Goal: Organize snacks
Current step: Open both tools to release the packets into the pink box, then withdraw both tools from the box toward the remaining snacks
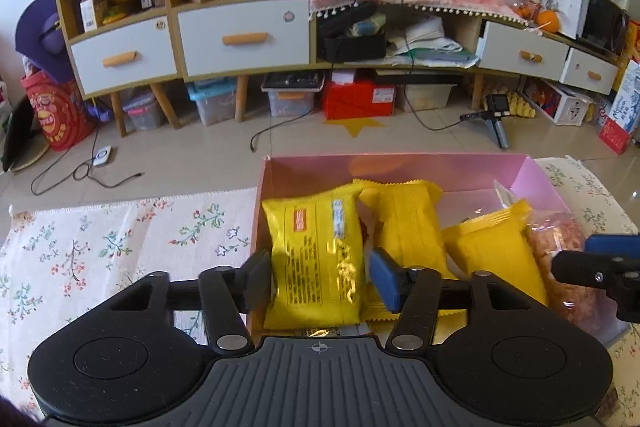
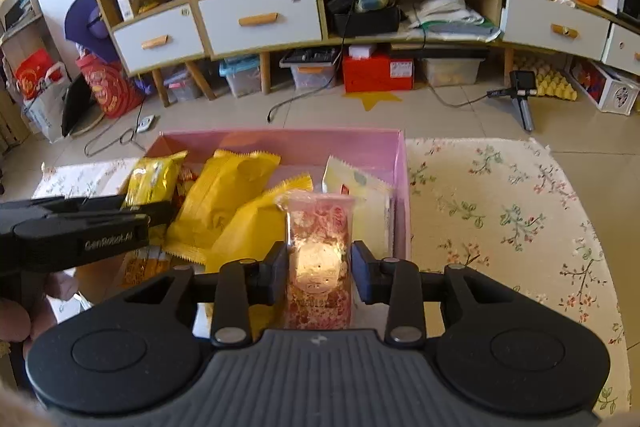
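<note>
A pink box (image 1: 536, 171) (image 2: 400, 163) on a flowered cloth holds several snack packets. My left gripper (image 1: 320, 279) is closed on a yellow packet (image 1: 316, 259) with printed text at the box's left end. Two more yellow packets (image 1: 404, 219) (image 1: 496, 255) lie to its right. My right gripper (image 2: 320, 275) grips a clear packet of pink-red snacks (image 2: 320, 227) upright at the box's right side. A white packet (image 2: 360, 191) stands behind it. The right gripper shows at the right edge of the left wrist view (image 1: 592, 267), and the left gripper shows at the left of the right wrist view (image 2: 80, 231).
The flowered cloth (image 1: 120, 239) (image 2: 500, 227) covers the table on both sides of the box. Beyond the table's far edge is tiled floor with cables, a small tripod (image 2: 524, 95) and a long cabinet (image 1: 240, 39) with storage bins beneath.
</note>
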A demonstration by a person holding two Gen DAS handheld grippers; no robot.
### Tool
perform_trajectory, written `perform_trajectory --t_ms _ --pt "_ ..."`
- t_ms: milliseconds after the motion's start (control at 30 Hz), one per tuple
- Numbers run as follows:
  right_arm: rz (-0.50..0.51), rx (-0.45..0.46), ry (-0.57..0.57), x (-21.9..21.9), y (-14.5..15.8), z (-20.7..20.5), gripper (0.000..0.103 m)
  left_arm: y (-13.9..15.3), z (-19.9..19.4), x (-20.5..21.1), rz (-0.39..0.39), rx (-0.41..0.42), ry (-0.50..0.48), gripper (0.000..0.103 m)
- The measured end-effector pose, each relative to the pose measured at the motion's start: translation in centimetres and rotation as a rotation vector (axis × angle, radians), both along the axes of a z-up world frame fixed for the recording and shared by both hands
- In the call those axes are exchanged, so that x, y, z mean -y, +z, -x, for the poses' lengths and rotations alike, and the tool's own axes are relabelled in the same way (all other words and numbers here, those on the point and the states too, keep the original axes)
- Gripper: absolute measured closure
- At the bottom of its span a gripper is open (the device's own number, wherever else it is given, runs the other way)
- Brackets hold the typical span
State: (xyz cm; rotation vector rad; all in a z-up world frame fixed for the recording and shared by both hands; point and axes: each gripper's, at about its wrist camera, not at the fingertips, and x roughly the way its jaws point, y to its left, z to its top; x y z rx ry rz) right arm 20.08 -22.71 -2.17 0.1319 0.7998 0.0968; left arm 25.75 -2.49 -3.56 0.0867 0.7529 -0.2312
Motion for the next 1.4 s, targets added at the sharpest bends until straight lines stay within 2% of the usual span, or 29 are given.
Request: perform_trajectory --t_ms 33,167,300,533,833,933,1400 --pt "-0.006 0.005 0.001 0.1 0.2 0.1 0.053 0.2 0.2 0.0 0.001 0.001 -0.008 0.040" --pt "-0.009 0.014 -0.001 0.1 1.1 0.6 0.043 0.9 1.2 0.3 -0.013 0.009 -0.008 0.024" --pt "-0.007 0.026 -0.008 0.1 1.8 1.3 0.031 1.5 2.4 0.5 -0.029 0.005 -0.030 0.021" --pt "-0.007 0.028 -0.027 0.7 2.9 3.1 0.020 2.5 5.1 -0.2 -0.023 -0.017 -0.031 0.015" --pt "0.031 0.023 -0.008 0.3 3.7 6.1 0.013 3.1 8.9 -1.4 -0.022 -0.040 -0.025 0.011" --pt "0.043 0.020 0.008 -0.1 3.7 7.0 0.010 3.1 10.3 -1.5 -0.044 -0.042 -0.035 0.010" --pt "0.091 0.000 0.064 -1.6 3.2 11.2 0.004 2.2 15.3 -2.7 -0.073 -0.104 -0.045 0.006"
